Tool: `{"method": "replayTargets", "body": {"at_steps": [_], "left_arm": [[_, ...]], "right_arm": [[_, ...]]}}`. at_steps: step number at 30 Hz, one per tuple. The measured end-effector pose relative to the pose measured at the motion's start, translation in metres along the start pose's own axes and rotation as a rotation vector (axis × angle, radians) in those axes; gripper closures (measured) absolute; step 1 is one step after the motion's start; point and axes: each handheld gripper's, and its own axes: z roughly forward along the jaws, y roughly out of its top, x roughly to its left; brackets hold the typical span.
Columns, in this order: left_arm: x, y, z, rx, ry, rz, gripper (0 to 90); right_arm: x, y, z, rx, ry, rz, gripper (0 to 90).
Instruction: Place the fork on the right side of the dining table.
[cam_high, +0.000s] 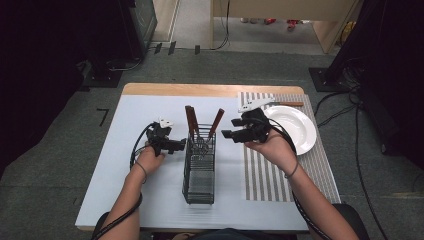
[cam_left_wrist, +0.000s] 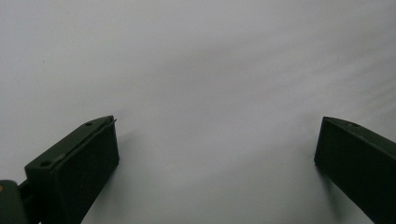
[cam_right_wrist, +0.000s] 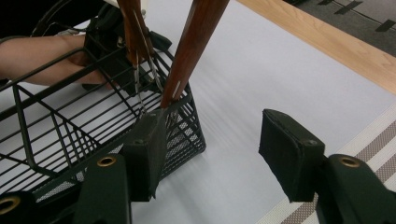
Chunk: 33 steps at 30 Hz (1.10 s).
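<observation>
A black wire basket (cam_high: 200, 167) stands mid-worktop, wooden-handled cutlery (cam_high: 216, 122) leaning up from its far end. The right gripper (cam_high: 236, 129), jaws half open and empty, hangs just beside those handles, probably about to pluck one, which calls for closing squarely on a single handle. The left gripper (cam_high: 179, 145) rests near the basket's other side, jaws wide. A white plate (cam_high: 300, 131) on a striped mat (cam_high: 320, 165) waits toward the right edge.

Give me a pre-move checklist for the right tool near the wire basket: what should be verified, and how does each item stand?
1. Right tool open with nothing between its jaws: ok.
2. Left tool open over bare table: ok.
3. Basket upright: ok.
4. Wooden handles stand in the basket's far end: ok.
5. Plate free of cutlery: ok.
6. Left hand steadies the basket: cannot tell.
</observation>
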Motion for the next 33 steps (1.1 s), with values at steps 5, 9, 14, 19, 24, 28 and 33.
{"method": "replayTargets", "body": {"at_steps": [5, 9, 14, 19, 24, 28, 33], "left_arm": [[0.000, 0.000, 0.000, 0.000, 0.000, 0.000, 0.0], [0.000, 0.000, 0.000, -0.002, 0.000, -0.002, 0.0], [0.000, 0.000, 0.000, -0.003, 0.000, -0.004, 0.0], [0.000, 0.000, 0.000, -0.002, 0.000, -0.003, 0.0], [0.000, 0.000, 0.000, -0.002, -0.001, -0.003, 0.0], [0.000, 0.000, 0.000, -0.003, -0.001, -0.003, 0.0], [0.000, 0.000, 0.000, -0.002, -0.001, -0.002, 0.0]], "right_arm": [[0.001, 0.005, 0.001, -0.004, 0.006, -0.013, 42.7], [0.002, 0.013, 0.001, -0.018, 0.011, -0.017, 43.1], [0.000, 0.020, 0.003, -0.035, 0.017, -0.025, 44.5], [0.001, 0.028, 0.005, -0.051, 0.023, -0.047, 47.4], [0.001, 0.034, 0.007, -0.060, 0.027, -0.056, 51.8], [0.000, 0.039, 0.008, -0.076, 0.043, -0.051, 59.1], [0.001, 0.040, 0.005, -0.080, 0.054, -0.049, 70.9]]}}
